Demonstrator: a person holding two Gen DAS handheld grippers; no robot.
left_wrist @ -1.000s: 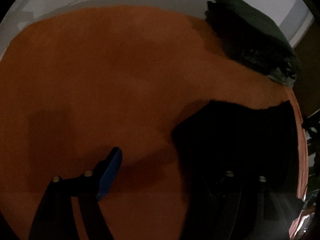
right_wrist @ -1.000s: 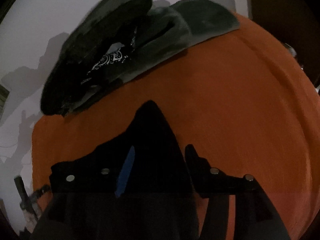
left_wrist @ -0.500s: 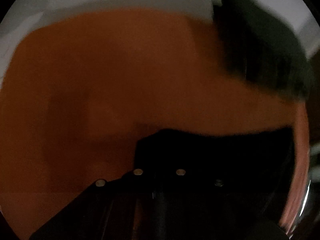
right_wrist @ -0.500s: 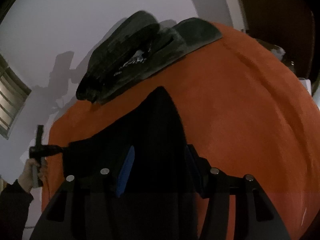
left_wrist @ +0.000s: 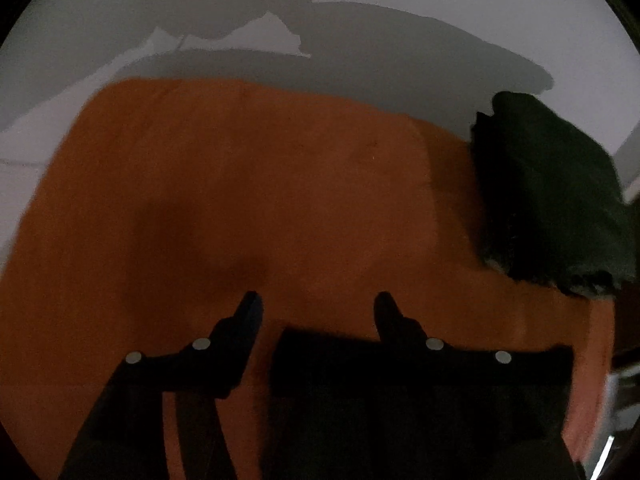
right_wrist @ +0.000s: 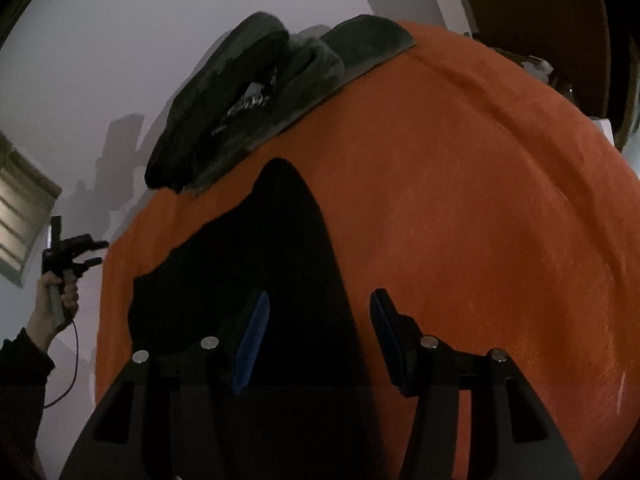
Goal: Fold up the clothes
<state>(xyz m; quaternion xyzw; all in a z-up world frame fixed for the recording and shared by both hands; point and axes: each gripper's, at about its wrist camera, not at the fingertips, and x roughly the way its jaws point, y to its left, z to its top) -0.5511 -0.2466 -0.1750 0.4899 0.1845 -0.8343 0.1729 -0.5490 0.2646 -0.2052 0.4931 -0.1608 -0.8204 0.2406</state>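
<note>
A black garment (right_wrist: 288, 264) lies spread on the orange cover (right_wrist: 460, 200). My right gripper (right_wrist: 318, 330) hangs over its right part, open; the cloth runs under and between the blue pads (right_wrist: 254, 332), and orange shows beside the right one. In the left wrist view my left gripper (left_wrist: 318, 308) is above the cover with its jaws opening and nothing between them; the black garment (left_wrist: 420, 400) lies below its right finger. The right wrist view shows the left gripper (right_wrist: 80, 254) off the cover's left edge, held by a hand (right_wrist: 54, 304).
A heap of dark green and grey clothes (right_wrist: 256, 96) sits at the far edge of the cover, seen as a dark pile (left_wrist: 552, 208) on the right. Behind is a pale wall, a window with blinds (right_wrist: 20, 220) and brown furniture (right_wrist: 540, 20).
My left gripper was shut low at the black garment's edge half a second ago; it now stands open and higher, the cloth left lying. The right gripper has slid sideways, still open.
</note>
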